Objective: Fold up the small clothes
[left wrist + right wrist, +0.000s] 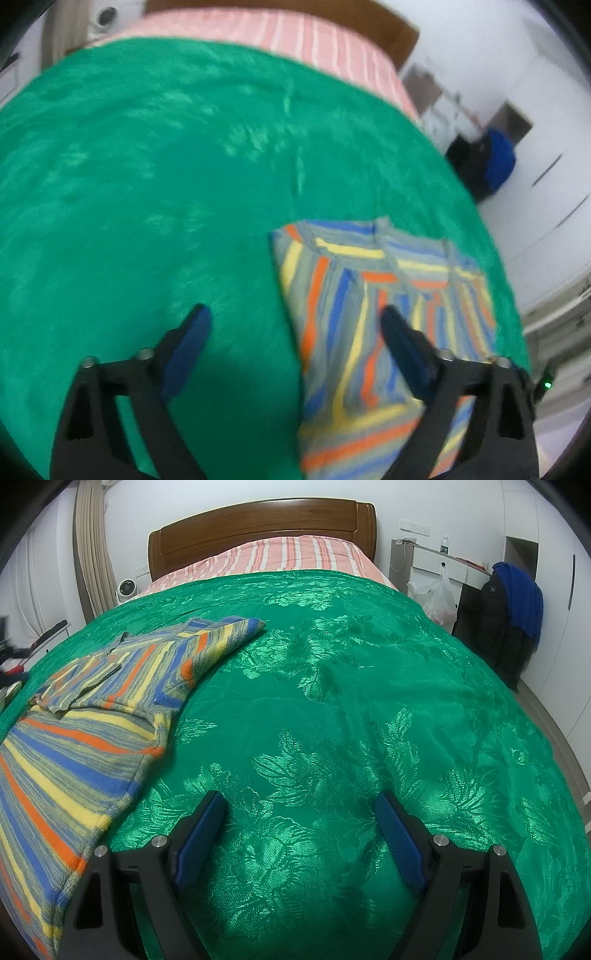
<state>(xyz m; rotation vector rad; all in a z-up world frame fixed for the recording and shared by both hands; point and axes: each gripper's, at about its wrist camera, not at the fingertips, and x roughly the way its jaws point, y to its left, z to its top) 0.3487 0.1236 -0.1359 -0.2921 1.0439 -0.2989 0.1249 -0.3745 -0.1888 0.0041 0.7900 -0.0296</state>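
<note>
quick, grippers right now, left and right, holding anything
Left gripper: open, holding nothing, one finger over the striped garment.
Right gripper: open, holding nothing, above the green bedspread.

— What covered the bed?
— A green bedspread [332,701] with a woven leaf pattern; a pink striped sheet [288,554] showed at the far end, below a wooden headboard [258,520].
— And to the right?
— A white desk [439,563], a plastic bag [437,598] hanging at it, and a blue garment [521,594] over a black coat [487,624].

Knit striped garment [85,716] matt; green bedspread [332,701] glossy brocade; headboard [258,528] varnished wood.
</note>
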